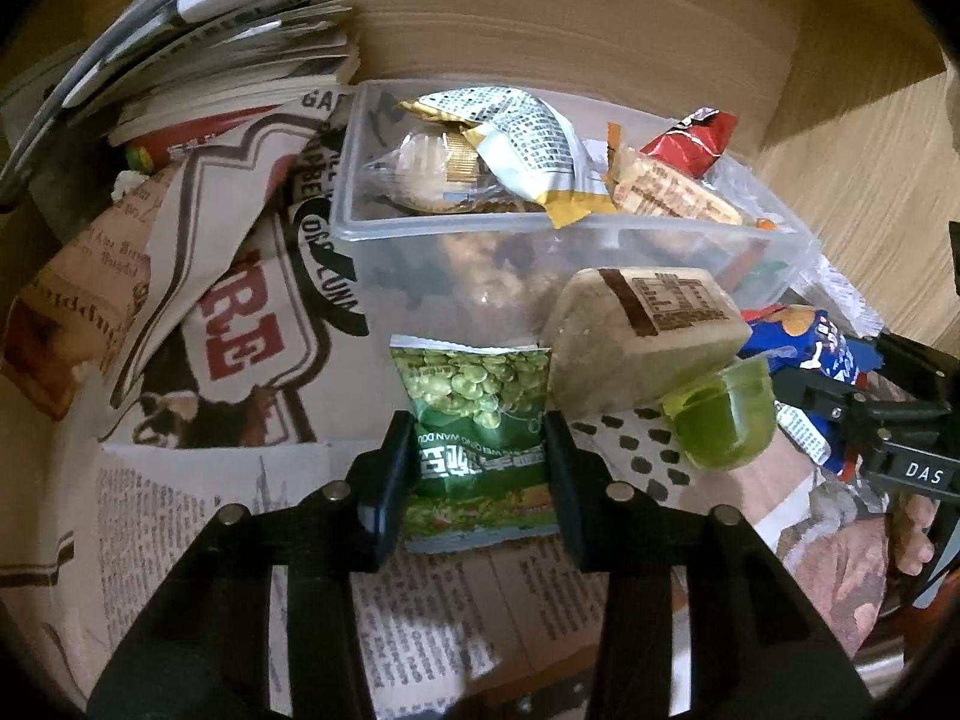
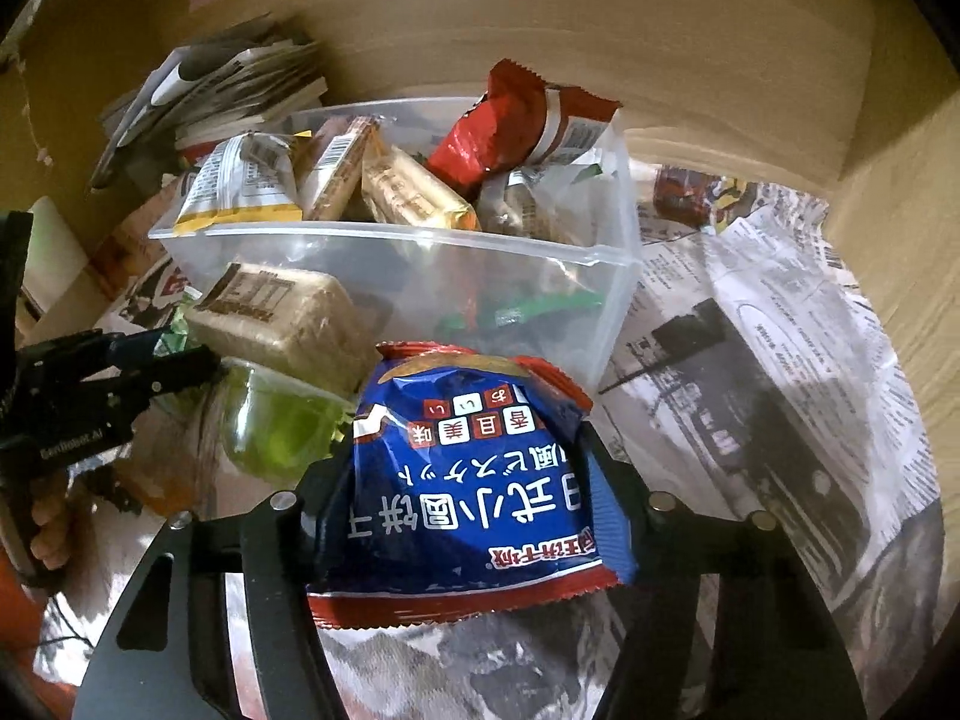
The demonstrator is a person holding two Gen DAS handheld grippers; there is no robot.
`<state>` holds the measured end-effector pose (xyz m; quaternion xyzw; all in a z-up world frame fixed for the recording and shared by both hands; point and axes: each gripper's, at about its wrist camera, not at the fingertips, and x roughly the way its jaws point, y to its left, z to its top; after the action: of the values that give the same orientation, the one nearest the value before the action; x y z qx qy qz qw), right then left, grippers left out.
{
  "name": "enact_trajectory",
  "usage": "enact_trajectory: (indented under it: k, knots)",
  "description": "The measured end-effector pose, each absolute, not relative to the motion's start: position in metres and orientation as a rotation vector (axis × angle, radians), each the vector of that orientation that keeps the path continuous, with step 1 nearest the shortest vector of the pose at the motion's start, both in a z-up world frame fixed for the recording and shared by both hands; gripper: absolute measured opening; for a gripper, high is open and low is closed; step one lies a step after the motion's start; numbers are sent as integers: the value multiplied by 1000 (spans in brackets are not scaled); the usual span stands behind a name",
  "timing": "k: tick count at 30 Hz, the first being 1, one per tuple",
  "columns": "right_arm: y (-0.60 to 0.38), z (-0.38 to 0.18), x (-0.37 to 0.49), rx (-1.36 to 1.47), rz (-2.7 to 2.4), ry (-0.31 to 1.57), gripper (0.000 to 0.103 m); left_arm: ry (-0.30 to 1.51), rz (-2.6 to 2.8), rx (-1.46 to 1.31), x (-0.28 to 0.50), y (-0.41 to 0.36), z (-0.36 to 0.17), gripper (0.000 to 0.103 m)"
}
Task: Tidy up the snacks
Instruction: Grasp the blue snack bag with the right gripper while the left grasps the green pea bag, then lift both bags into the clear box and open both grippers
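A clear plastic bin [image 1: 540, 231] [image 2: 420, 264] holds several wrapped snacks. My left gripper [image 1: 480, 468] is shut on a green pea snack packet [image 1: 477, 396] just in front of the bin. My right gripper [image 2: 468, 492] is shut on a blue biscuit packet [image 2: 480, 480], also near the bin's front wall; its fingers are mostly hidden behind the packet. A beige wrapped cake [image 1: 642, 330] [image 2: 282, 318] leans on the bin, over a green jelly cup [image 1: 723, 414] [image 2: 276, 426]. The right gripper [image 1: 888, 420] shows in the left view, and the left gripper [image 2: 120, 384] in the right view.
Newspaper sheets [image 1: 210, 330] [image 2: 750, 360] cover the surface. A stack of books and papers [image 1: 228, 42] [image 2: 228, 90] stands at the back left. Cardboard walls [image 1: 570, 12] [image 2: 660, 48] close the back and right side.
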<state>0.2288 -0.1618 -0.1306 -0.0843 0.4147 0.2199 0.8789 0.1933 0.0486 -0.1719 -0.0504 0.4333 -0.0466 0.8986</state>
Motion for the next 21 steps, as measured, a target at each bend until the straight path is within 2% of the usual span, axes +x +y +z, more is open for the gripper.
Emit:
enact_trajectory:
  k: [12, 21]
  knots:
    - [-177, -97, 205, -161, 452, 784, 60, 788, -117, -103, 148, 57, -120, 42]
    - [-176, -72, 202, -154, 472, 705, 60, 682, -129, -105, 163, 39, -82, 42]
